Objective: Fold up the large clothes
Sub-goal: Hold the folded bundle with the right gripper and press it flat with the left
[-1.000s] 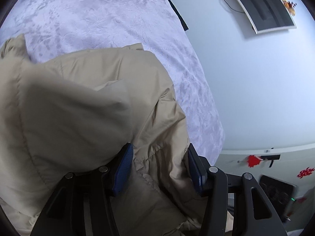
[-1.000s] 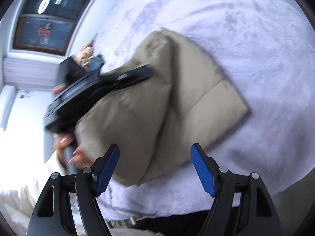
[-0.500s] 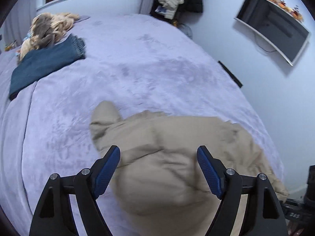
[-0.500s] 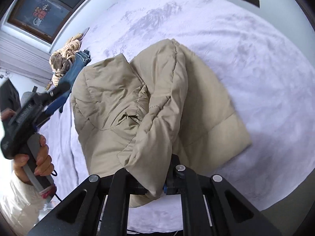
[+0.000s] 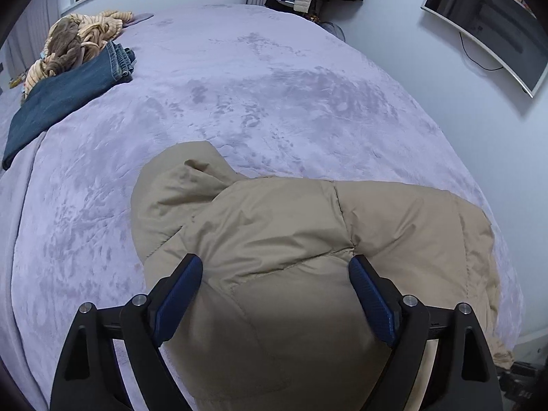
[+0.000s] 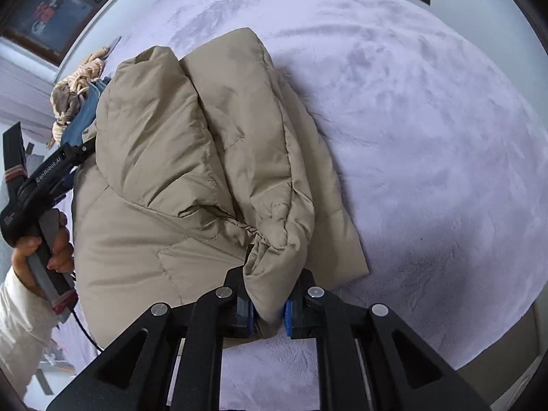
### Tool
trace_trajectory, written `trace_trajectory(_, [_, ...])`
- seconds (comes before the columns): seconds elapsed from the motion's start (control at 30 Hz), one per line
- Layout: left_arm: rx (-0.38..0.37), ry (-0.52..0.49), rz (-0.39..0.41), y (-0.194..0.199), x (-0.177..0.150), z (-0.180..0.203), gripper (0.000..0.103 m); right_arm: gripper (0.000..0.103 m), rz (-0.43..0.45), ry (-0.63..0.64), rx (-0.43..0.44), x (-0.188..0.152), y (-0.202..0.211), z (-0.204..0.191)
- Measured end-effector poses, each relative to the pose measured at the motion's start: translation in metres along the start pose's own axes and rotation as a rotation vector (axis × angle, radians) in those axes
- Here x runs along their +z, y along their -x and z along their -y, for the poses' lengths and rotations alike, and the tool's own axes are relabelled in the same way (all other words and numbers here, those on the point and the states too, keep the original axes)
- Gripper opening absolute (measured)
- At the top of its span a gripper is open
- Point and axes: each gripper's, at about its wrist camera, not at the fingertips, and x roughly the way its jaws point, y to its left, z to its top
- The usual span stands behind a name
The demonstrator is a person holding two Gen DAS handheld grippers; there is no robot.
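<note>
At far left on a lavender bed [image 5: 274,78], well away from the work, folded blue jeans [image 5: 68,92] lie under a heap of striped tan knitwear [image 5: 75,41]. Nearer the foot of the bed is the garment being folded: a puffy beige jacket [image 5: 291,239], partly doubled over itself.

The left gripper [image 5: 275,286] hovers over the jacket's near bulge with its jaws spread wide, holding nothing. In the right wrist view the person's left hand [image 6: 44,253] grips that tool's handle at the jacket's left side.

Further right, the right gripper [image 6: 269,313] has its jaws closed on a bunched end of the jacket, probably a sleeve cuff, though the crumpled cloth makes that hard to confirm.

The step in hand looks like a fold of this side part across the body. Next, the right gripper would need to carry the held end over and lay it flat, while the left steadies or smooths the padding.
</note>
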Motion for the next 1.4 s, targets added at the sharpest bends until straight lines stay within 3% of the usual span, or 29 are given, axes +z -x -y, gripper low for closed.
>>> trace_trajectory(0.1, [-0.014, 0.026, -0.014, -0.004, 0.001, -0.005, 0.088, 0.039, 0.112, 0.007, 0.032, 0.018, 0.044, -0.002])
trace_trajectory(0.17, [-0.017, 0.028, -0.017, -0.004, 0.001, -0.007, 0.088, 0.068, 0.173, 0.027, 0.121, 0.039, 0.066, -0.009])
trace_trajectory(0.27, [-0.017, 0.032, -0.017, -0.004, 0.001, -0.007, 0.088, 0.076, 0.118, 0.056, 0.295, 0.08, 0.053, -0.028])
trace_trajectory(0.4, [-0.007, 0.041, -0.016, -0.004, 0.001, -0.009, 0.088, 0.076, -0.003, 0.002, 0.359, 0.124, -0.009, -0.045])
trace_trajectory(0.43, [0.0, 0.045, -0.016, -0.004, 0.001, -0.009, 0.088, 0.074, -0.027, -0.024, 0.368, 0.129, -0.022, -0.047])
trace_trajectory(0.47, [0.01, 0.047, -0.016, -0.004, 0.002, -0.007, 0.088, 0.042, -0.041, -0.04, 0.378, 0.134, -0.037, -0.049])
trace_trajectory(0.5, [0.024, 0.045, -0.014, -0.005, 0.002, -0.003, 0.088, 0.018, -0.054, -0.033, 0.359, 0.139, -0.046, -0.051])
trace_trajectory(0.53, [0.036, 0.04, -0.013, -0.005, 0.002, 0.001, 0.088, 0.006, -0.055, -0.013, 0.305, 0.14, -0.051, -0.052])
trace_trajectory(0.67, [0.049, 0.004, -0.013, -0.013, 0.003, 0.024, 0.088, 0.0, -0.027, 0.1, 0.103, 0.139, -0.068, -0.032])
trace_trajectory(0.77, [0.074, -0.026, -0.022, -0.023, 0.003, 0.036, 0.095, 0.0, -0.047, 0.096, 0.102, 0.138, -0.082, -0.015])
trace_trajectory(0.87, [0.092, -0.038, -0.03, -0.028, 0.0, 0.035, 0.095, 0.0, -0.048, 0.118, 0.093, 0.139, -0.082, -0.018])
trace_trajectory(1.0, [0.104, -0.045, -0.023, -0.027, -0.004, 0.031, 0.097, 0.001, -0.04, 0.172, 0.084, 0.128, -0.046, -0.026])
trace_trajectory(1.07, [0.108, -0.045, -0.023, -0.027, -0.004, 0.031, 0.097, 0.006, -0.03, 0.217, 0.113, 0.112, -0.019, -0.029])
trace_trajectory(1.2, [0.123, -0.055, -0.02, -0.028, -0.005, 0.033, 0.098, 0.006, -0.072, 0.311, 0.198, 0.063, 0.021, -0.028])
trace_trajectory(1.27, [0.135, -0.06, -0.02, -0.029, -0.005, 0.035, 0.098, 0.006, -0.117, 0.324, 0.183, 0.039, 0.019, -0.02])
trace_trajectory(1.37, [0.135, -0.057, -0.031, -0.026, -0.003, 0.035, 0.098, 0.002, -0.188, 0.308, 0.091, 0.017, -0.012, -0.002])
trace_trajectory(1.4, [0.14, -0.059, -0.035, -0.022, -0.002, 0.036, 0.098, 0.001, -0.2, 0.28, 0.103, 0.013, -0.021, 0.006])
